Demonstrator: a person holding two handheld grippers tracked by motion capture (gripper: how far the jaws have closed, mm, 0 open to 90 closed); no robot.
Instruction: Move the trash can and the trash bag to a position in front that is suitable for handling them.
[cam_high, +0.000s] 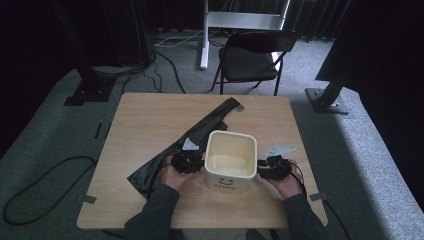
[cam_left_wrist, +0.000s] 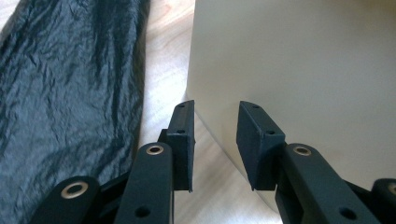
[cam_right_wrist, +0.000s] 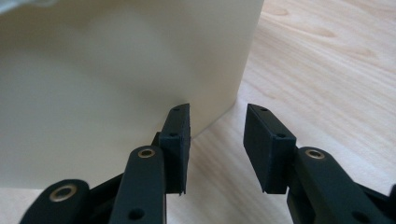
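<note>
A cream square bin (cam_high: 230, 160) with "Hello" printed on its front stands upright on the wooden table (cam_high: 150, 120), empty inside. A black plastic bag (cam_high: 197, 134) lies flat behind and left of it. My left gripper (cam_high: 189, 162) is against the bin's left wall, jaws open, with the wall (cam_left_wrist: 299, 70) just ahead and the bag (cam_left_wrist: 70, 93) to its left. On the other side, my right gripper (cam_high: 272, 167) is open too, its jaws close to the bin's corner (cam_right_wrist: 116, 70). Nothing sits between either pair of jaws.
A black folding chair (cam_high: 252, 60) stands beyond the table's far edge, with a white stand (cam_high: 240, 20) behind it. Cables (cam_high: 45, 185) run over the grey carpet at left. Dark frame posts (cam_high: 332, 87) stand at both sides.
</note>
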